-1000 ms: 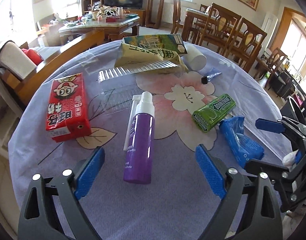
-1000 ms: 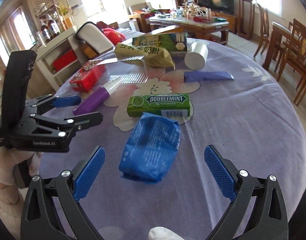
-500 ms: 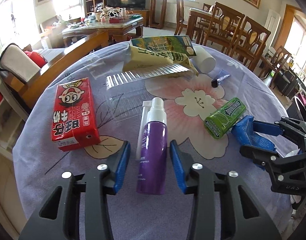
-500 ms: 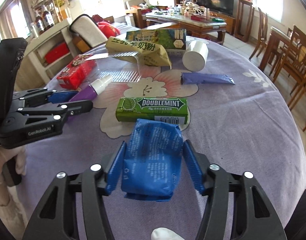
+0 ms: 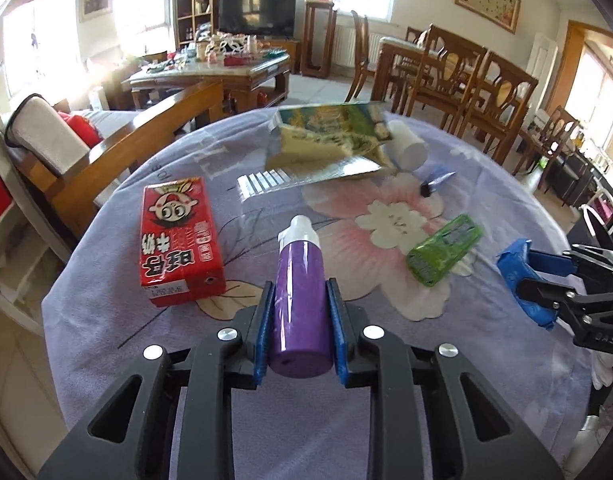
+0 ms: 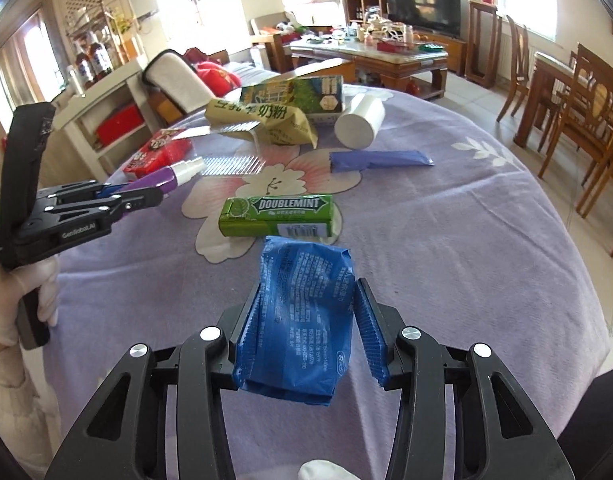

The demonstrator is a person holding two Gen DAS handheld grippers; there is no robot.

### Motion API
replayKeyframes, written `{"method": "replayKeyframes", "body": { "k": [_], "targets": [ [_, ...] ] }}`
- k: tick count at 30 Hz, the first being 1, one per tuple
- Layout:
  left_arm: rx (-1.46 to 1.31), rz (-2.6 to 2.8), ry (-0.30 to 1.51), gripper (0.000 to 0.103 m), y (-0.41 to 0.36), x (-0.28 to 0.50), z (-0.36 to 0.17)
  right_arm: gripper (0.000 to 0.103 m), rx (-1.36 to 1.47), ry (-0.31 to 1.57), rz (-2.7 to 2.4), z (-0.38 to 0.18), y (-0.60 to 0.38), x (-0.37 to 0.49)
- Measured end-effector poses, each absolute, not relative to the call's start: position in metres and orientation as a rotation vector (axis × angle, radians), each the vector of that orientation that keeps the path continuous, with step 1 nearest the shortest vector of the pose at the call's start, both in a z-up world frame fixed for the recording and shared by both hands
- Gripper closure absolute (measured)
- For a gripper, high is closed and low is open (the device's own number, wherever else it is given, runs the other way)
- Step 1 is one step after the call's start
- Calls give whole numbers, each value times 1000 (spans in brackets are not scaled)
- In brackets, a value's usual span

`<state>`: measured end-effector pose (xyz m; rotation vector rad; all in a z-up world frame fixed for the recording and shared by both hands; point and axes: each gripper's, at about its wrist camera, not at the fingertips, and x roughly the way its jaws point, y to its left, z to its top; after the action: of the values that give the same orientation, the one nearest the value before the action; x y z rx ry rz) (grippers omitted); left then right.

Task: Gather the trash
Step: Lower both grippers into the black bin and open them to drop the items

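My left gripper [image 5: 299, 300] is shut on a purple spray bottle [image 5: 300, 300] with a white cap and holds it above the lilac tablecloth [image 5: 146, 360]. It also shows from the side in the right wrist view [image 6: 146, 196]. My right gripper [image 6: 306, 312] is shut on a crumpled blue wrapper pack [image 6: 302, 320], lifted off the cloth. It shows at the right edge of the left wrist view [image 5: 526, 276].
On the table lie a green Doublemint pack [image 6: 276, 216], a red milk carton [image 5: 178, 240], a yellow-green bag on a box [image 5: 326, 140], a clear ribbed plastic tray [image 6: 234, 164], a white cup on its side [image 6: 360, 126] and a purple tube [image 6: 380, 159]. Wooden chairs stand beyond.
Both grippers have closed from open, the left on the purple bottle and the right on the blue pack, and both have lifted their loads off the cloth.
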<state>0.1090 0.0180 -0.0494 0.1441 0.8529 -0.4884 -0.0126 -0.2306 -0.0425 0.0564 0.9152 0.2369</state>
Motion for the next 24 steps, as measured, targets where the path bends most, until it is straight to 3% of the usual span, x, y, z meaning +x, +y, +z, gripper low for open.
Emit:
{"method": "replayKeyframes", "body": {
  "k": [14,24],
  "targets": [
    [72,-625,691,78,-28,69,-6,58,120,819,192,-16,-300,-67],
    [78,-826,583,78,-125,30,23,58,162,742,67,6,-382,-124]
  ]
}}
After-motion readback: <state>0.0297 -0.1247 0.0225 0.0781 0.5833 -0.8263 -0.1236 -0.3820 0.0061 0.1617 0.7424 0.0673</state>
